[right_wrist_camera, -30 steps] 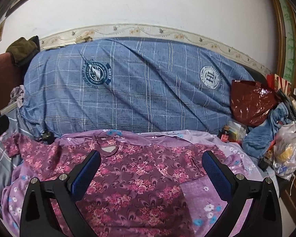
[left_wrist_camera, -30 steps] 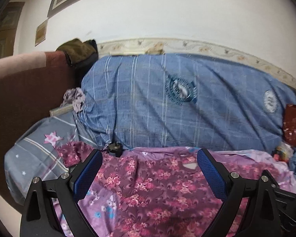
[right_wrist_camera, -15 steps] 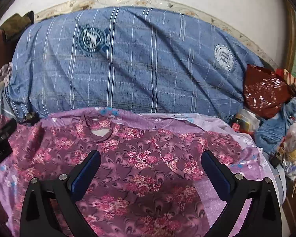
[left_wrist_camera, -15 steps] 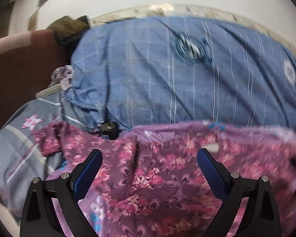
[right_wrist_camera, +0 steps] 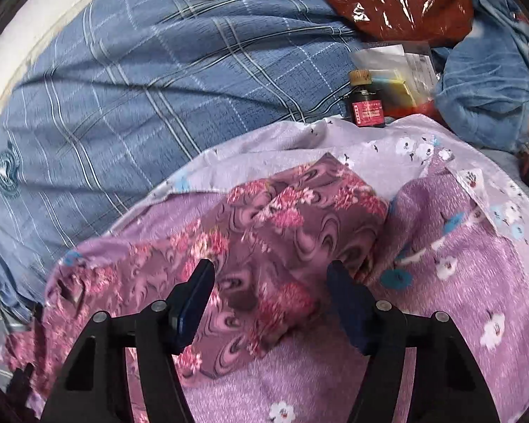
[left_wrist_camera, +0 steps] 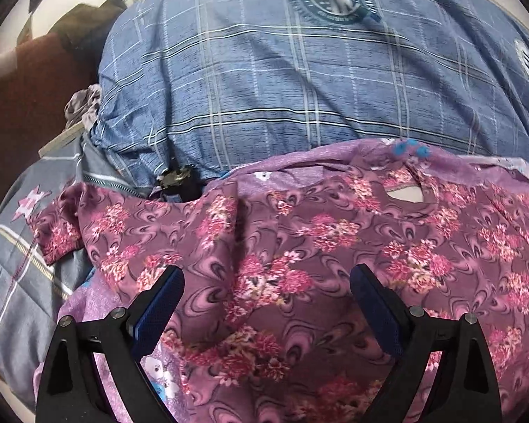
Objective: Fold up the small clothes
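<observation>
Left gripper (left_wrist_camera: 266, 283) brought lower and nearer since a second ago, jaws spread wide, nothing grasped, poised over shirt (left_wrist_camera: 299, 246) near its left shoulder. Shirt spread flat on lilac flowered blanket (right_wrist_camera: 476, 264); thin, limp, swirl-and-blossom print. Right gripper (right_wrist_camera: 269, 276) swung to right sleeve (right_wrist_camera: 299, 211); jaws just closing, crumpled sleeve between, not yet pinched. Sleeve fold judged imminent.

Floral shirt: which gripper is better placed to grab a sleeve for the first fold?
Right. The right gripper straddles the floral shirt's sleeve, its jaws just closing. The left gripper hovers wide over the body.
</observation>
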{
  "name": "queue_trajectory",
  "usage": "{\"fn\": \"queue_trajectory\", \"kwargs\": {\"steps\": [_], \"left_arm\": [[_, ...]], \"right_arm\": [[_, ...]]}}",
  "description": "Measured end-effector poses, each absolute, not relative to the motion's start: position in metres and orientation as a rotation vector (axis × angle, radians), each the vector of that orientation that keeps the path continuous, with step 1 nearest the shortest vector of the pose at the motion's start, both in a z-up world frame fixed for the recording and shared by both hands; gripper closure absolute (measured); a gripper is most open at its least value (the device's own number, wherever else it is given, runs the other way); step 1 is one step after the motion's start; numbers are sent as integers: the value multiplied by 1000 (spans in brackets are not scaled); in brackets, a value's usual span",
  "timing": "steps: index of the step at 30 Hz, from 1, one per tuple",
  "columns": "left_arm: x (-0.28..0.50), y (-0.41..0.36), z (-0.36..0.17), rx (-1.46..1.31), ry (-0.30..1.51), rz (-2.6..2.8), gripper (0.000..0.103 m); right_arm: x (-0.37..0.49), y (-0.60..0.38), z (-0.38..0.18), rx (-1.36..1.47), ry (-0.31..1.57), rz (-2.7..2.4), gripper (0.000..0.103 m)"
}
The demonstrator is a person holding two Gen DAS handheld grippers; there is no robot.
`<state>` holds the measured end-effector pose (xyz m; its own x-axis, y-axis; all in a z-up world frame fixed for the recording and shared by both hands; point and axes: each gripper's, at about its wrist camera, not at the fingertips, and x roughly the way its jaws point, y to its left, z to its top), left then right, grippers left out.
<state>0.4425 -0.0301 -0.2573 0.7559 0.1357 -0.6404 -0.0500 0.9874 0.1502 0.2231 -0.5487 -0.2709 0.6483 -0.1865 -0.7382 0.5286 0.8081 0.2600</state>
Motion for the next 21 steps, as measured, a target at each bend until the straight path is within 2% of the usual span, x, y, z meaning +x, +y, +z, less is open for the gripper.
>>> {"fn": "queue_trajectory", "kwargs": {"steps": [3,5,8,9,10,11,17,21], "left_arm": [[429,-35,-262,139,711,96,8],[423,-35,-261,139,717,92,8],[416,-34,-256,141,715,93,8],[414,-34,-255,139,712,94,8],[414,-32,-254,137,710,97,8],[412,-30,-252,133,704,101,8],[405,-17,-243,107,682,126,8],[401,1,-232,65,661,153,8]], "right_arm": [[237,-544,-275,473,789,-399,32],[250,-539,-283,426,843,-454,20],[270,-528,-310,282,976,-544,22],[271,-521,-312,218,956,-571,27],[272,-517,-312,194,950,-582,54],[271,-515,-305,196,945,-587,92],[243,-522,-256,402,809,-537,94],[232,-500,-218,617,666,-264,94]]}}
